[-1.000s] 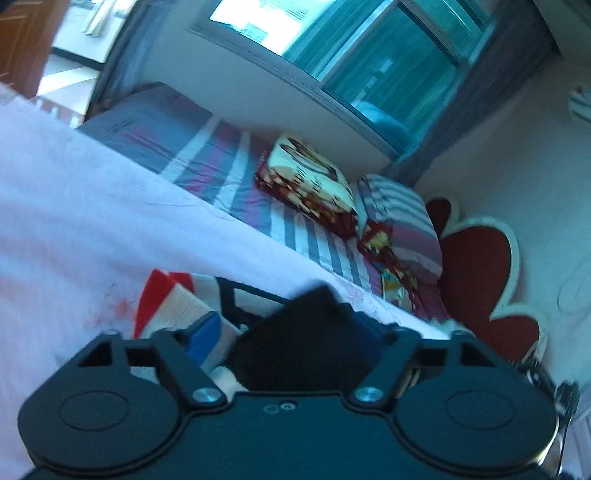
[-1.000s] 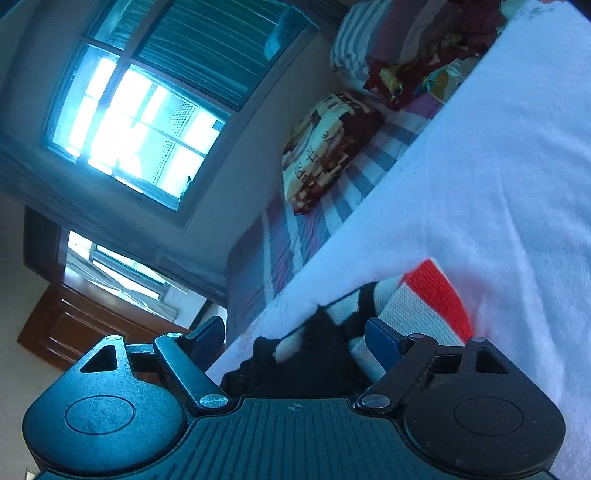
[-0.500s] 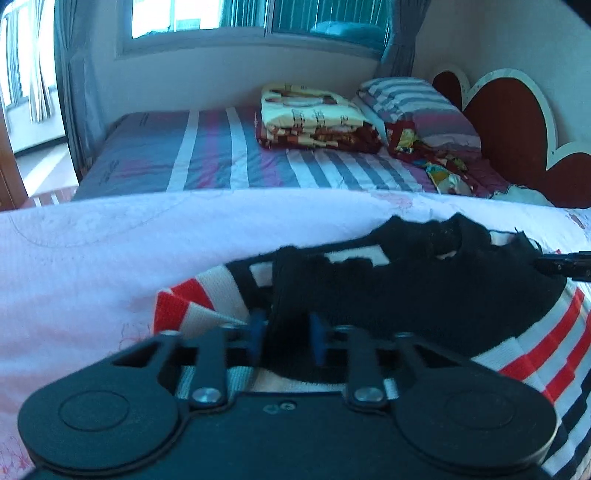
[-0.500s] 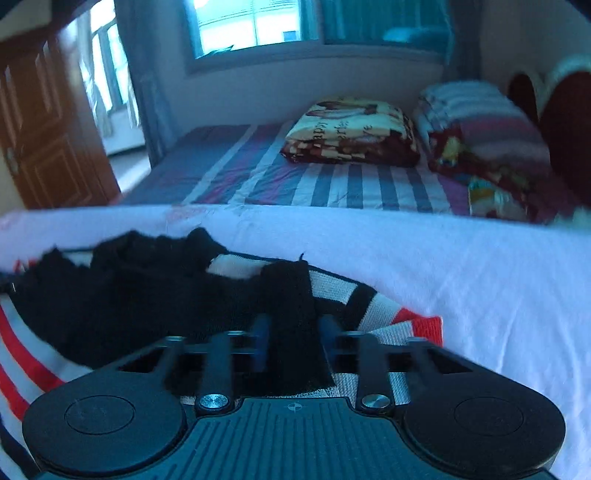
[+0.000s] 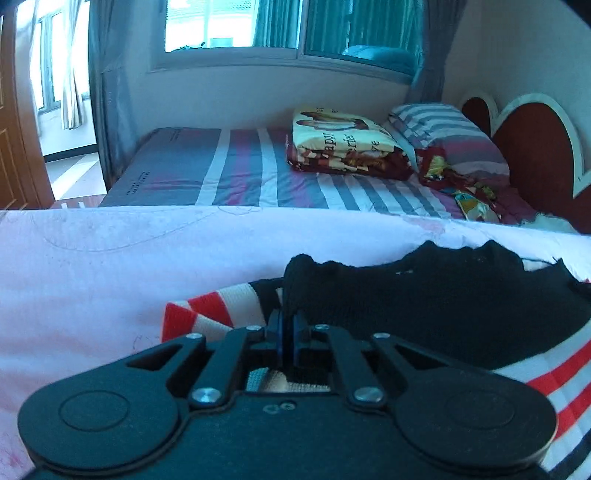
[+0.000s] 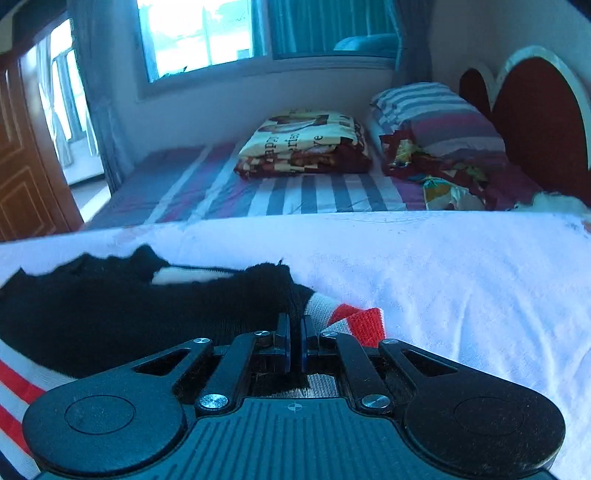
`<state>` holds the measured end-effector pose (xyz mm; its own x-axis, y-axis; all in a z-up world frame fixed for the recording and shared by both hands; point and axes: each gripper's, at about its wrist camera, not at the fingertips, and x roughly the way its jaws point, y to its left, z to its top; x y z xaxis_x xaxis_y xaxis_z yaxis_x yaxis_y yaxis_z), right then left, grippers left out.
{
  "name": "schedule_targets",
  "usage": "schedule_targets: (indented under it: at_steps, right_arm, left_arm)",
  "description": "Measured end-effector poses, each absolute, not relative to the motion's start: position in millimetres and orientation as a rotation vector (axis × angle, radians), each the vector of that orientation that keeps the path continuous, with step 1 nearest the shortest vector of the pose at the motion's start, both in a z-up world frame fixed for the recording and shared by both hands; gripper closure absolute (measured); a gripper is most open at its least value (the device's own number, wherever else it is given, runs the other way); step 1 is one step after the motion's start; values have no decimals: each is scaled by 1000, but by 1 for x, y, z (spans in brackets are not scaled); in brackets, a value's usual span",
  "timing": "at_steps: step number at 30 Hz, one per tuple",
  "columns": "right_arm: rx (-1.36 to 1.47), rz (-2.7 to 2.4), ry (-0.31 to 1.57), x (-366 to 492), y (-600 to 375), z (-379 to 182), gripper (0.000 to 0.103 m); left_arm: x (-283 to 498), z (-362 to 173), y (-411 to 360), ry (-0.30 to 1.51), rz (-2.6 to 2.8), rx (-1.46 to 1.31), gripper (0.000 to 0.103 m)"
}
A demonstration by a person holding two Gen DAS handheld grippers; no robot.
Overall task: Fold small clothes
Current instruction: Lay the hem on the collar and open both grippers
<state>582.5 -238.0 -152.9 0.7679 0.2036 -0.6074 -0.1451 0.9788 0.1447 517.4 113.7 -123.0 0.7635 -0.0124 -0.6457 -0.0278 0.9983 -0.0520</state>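
A small knit sweater (image 5: 424,302), black across the top with red, white and dark stripes, lies on the pale pink sheet (image 5: 92,266). My left gripper (image 5: 287,330) is shut on the sweater's black left corner. In the right wrist view the same sweater (image 6: 110,314) lies to the left, and my right gripper (image 6: 294,338) is shut on its black right corner. A red and white striped sleeve end shows beside each gripper. The held black edge stands up a little from the cloth under it.
Behind the pink sheet lies a striped bed (image 5: 240,173) with a folded printed blanket (image 5: 343,144), a striped pillow (image 5: 443,129) and a red heart-shaped headboard (image 5: 535,155). A window (image 5: 240,22) is on the far wall, a wooden door (image 5: 14,147) at left.
Both grippers have levelled from steep tilts and closed from open onto the sweater's black corners. The jaws narrowed further in the last half second.
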Motion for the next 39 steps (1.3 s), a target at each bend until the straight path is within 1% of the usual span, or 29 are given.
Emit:
schedule_targets:
  at_steps: [2,3,4,5,6,10,12,13,16,17,18,19,20,21,22,23,24,26,29,34,36,37,38,39]
  right_arm:
    - [88,184,670,583,-237,-147,98]
    - [90,173,655,580,-237,-140,82]
    - [93,162,609,573,-236,-131,70]
    - [101,176,552,566,-232,-123,52]
    - [111,220,532,561,-224,-118,51]
    - [27,424,613,560,-155,-120,51]
    - [-36,463,665,561,-126,-130,57]
    - [-57,464,681,561,-121,-135,57]
    - [-93,424,686,560,-138,-138,57]
    - [-107,354,686,560,-154,-137,57]
    - [-120,268,688,560,-174,-139,57]
    - [-117,218,691,559,-194,-140,57]
    - [-102,197,708,559,-210,-142,54]
    - [-61,208,728,559,-223,-144,50]
    - [-19,215,734,556,-231,-142,50]
    - [-2,193,716,551,-235,-138,50]
    - [2,174,683,542,-234,-132,50]
    - [33,228,643,523,-225,-121,50]
    - [5,341,629,500,-186,-114,50]
    - [-122,454,667,473,-123,-125,51]
    - [-211,451,662,463,-115,-137,51]
    - [-201,443,662,460,-123,-141,51]
    - [-162,424,677,459,-136,-141,51]
    - [-145,379,682,457,-152,-140,51]
  left_arm:
    - [518,-119,113,708,-7,-49,83]
    - [515,-114,115,700,14,-63,62]
    - [508,-108,117,664,33,-68,48]
    - [499,-100,114,605,29,-71,45]
    - [494,-92,107,574,5,-82,43]
    - [500,-89,50,618,-132,-54,45]
    - [505,-97,26,657,-183,-9,46]
    - [506,-102,19,674,-195,11,45]
    - [499,-118,29,702,-148,119,43]
    - [492,-122,42,693,-122,157,42]
    - [485,-125,59,685,-99,173,37]
    - [478,-126,75,670,-92,176,36]
    - [473,-127,88,672,-92,165,36]
    - [471,-125,95,677,-73,158,29]
    - [471,-123,99,687,-44,151,27]
    - [469,-119,102,685,-26,127,32]
    - [464,-113,103,679,-6,92,42]
    - [453,-98,98,618,-20,35,40]
    - [432,-89,60,570,-93,21,40]
    - [421,-108,-2,639,-191,95,39]
    - [414,-115,-4,645,-180,155,35]
    - [408,-117,4,638,-175,154,32]
    - [404,-118,16,643,-160,140,32]
    - [401,-119,26,651,-127,131,27]
